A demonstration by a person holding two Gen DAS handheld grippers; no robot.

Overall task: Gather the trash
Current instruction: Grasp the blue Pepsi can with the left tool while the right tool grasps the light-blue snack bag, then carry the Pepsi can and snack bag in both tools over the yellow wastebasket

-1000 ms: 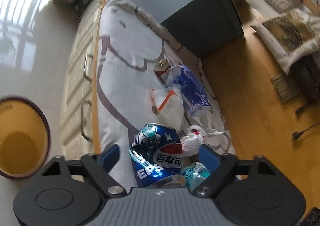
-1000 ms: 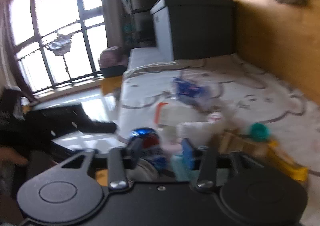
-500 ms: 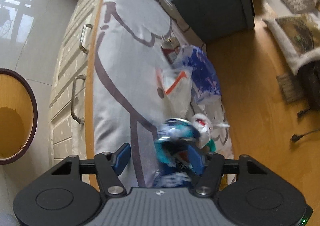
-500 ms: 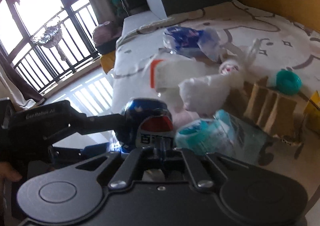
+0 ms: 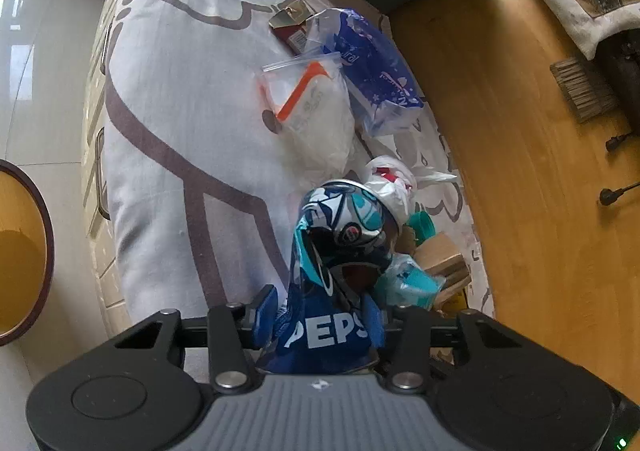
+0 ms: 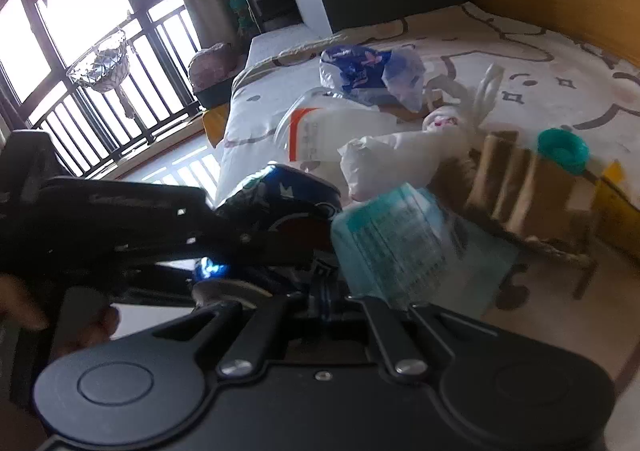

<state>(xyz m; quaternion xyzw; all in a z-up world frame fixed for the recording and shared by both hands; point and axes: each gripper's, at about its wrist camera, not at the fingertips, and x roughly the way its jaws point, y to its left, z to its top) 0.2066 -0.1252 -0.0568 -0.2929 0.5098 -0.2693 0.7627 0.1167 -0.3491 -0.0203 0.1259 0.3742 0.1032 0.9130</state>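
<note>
A blue crushed Pepsi can (image 5: pixel 334 275) sits between the jaws of the left gripper (image 5: pixel 320 311). The jaws have just been closing and now stand partly open, with both blue pads against the can's dented sides, so the can is gripped. It is held over the near end of a bed (image 5: pixel 180 99) covered in a pale sheet with brown cartoon outlines.

The right gripper (image 6: pixel 324 291) has its jaws fully closed in front of its camera. A crumpled teal-and-clear plastic wrapper (image 6: pixel 396 247) lies right at the tips, but the blur makes it impossible to tell whether the wrapper is pinched between them. In the right wrist view the left gripper's dark body reaches in from the left, with a hand (image 6: pixel 48 315) around its handle.

Other trash lies in a cluster toward the bed's wall-side edge: a clear zip bag with an orange strip (image 5: pixel 316 107), a blue printed plastic bag (image 5: pixel 376 71), a knotted white bag (image 5: pixel 390 183), a small teal cap (image 5: pixel 422 225) and folded brown cardboard (image 5: pixel 440 263).

On the floor beyond the bed's opposite edge stands a round yellow bin (image 5: pixel 20 251) with a dark rim.
</note>
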